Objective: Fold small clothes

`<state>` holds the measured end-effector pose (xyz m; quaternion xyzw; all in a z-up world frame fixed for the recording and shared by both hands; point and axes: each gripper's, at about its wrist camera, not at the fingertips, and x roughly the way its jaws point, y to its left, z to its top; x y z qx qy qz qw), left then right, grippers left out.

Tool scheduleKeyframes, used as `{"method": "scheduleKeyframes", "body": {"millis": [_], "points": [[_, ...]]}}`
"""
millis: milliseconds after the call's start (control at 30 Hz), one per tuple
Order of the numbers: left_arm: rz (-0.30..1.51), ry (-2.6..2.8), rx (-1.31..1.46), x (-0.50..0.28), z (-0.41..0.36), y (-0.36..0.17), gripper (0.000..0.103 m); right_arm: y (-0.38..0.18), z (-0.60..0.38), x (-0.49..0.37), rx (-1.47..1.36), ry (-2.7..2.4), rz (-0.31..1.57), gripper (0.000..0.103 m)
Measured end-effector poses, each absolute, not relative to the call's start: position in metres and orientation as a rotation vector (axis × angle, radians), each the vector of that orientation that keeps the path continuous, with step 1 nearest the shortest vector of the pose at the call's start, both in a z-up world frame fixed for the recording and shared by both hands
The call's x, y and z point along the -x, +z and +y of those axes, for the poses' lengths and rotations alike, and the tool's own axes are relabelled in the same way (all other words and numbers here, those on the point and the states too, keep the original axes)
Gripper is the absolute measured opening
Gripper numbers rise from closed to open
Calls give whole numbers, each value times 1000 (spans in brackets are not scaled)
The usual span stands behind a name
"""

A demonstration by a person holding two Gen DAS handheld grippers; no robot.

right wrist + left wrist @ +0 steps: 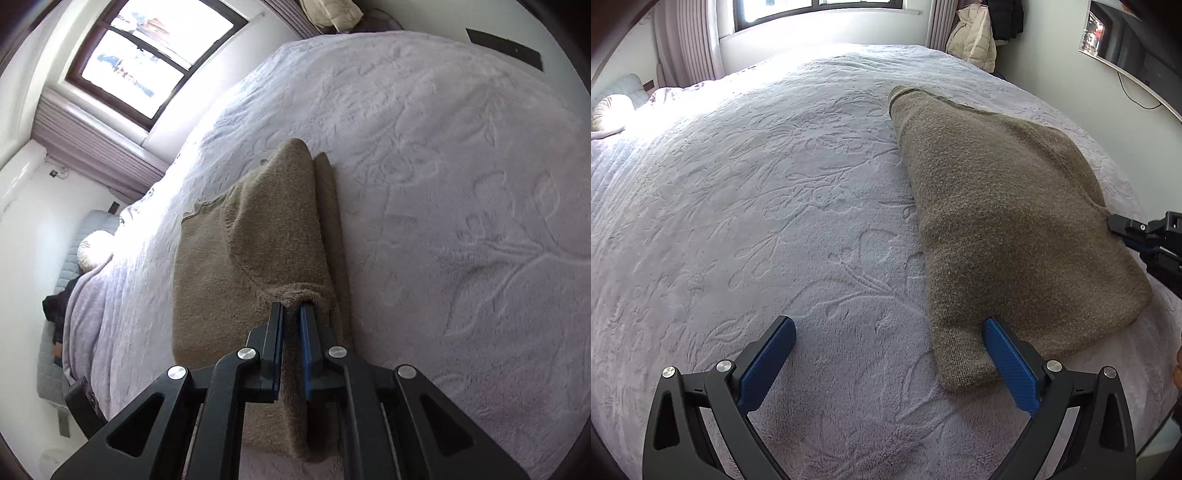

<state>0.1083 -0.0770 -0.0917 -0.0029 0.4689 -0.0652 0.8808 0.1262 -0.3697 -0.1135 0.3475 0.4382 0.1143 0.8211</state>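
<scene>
An olive-brown knit sweater lies on the lavender embossed bedspread below a window. The right gripper pinches its edge; the left gripper gapes wide, empty, one finger over the sweater's near corner.

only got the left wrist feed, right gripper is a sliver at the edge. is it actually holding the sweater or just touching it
Observer: Holding it. In the right wrist view the right gripper is shut on a bunched fold of the olive sweater.
Operator: is the fold lifted or flat on the bed
Observer: Lifted; the knit peaks up from the fingers, with another layer lying beside it on the bedspread.
Operator: is my left gripper in that view
Observer: No. The left gripper shows only in your view, open, with nothing pinched.
</scene>
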Motion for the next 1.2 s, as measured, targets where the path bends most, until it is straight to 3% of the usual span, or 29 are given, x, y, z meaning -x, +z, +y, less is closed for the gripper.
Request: {"method": "scheduleKeyframes", "body": {"millis": [433,500,567,600,800,967,1200], "points": [[977,-142,11,-110,-75,-93,102,-109,-387,-101,-720,305,923,14],[977,-143,14,-110,-75,-93,102,-113,-392,-100,-734,306,924,23],[980,-150,19,-110,-74,-93,102,-114,-395,-99,-732,310,928,55],[982,-155,22,-111,-73,-93,102,-114,-395,-98,-731,318,924,60],[1000,-271,83,-121,-63,-82,102,-104,-398,-95,-675,374,895,65],[1026,-460,144,-148,-68,-76,102,-100,-396,-124,-658,449,897,74],[1113,-639,193,-190,-93,-93,102,-123,-400,-194,-719,519,974,75]]}}
